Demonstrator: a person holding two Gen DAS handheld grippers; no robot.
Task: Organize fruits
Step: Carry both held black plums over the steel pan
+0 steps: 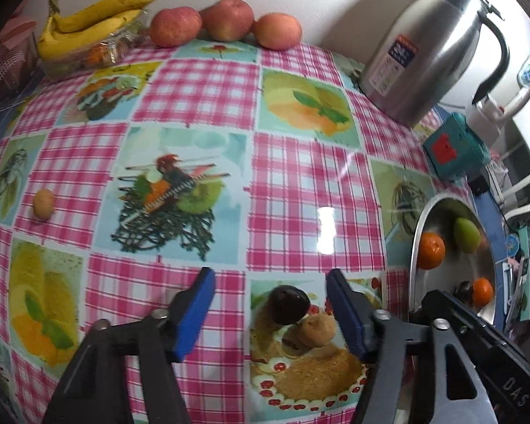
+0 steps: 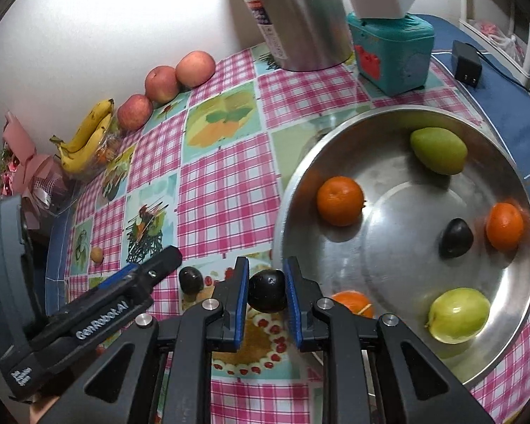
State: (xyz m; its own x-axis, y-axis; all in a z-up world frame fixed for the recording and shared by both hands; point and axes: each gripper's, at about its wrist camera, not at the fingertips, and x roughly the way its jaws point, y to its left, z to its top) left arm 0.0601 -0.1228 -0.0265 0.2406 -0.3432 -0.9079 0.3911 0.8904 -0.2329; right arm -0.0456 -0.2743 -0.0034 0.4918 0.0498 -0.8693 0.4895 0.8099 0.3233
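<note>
- We take the steel bowl as our landmark; it sits on the checked counter and already holds two oranges, two green fruits and one dark plum.
- Our right gripper is clamped on a second dark plum, pads pressing both flanks. It hangs just outside the bowl's near-left rim, so we judge the coming move to be a short carry across that rim, then a release.
- A third dark plum lies on the counter left of the bowl, touching a small brown fruit just nearer to us.
- Our left gripper straddles that pair with its jaws about half wide. The pads touch nothing; the plum sits closer to the right-hand pad.
- The relation that matters: the plum's long axis runs roughly across the jaw gap, and the brown fruit crowds it, so closing may pinch both.
- A small tan fruit lies well apart, far left of the bowl; the left hand is nearer.
</note>
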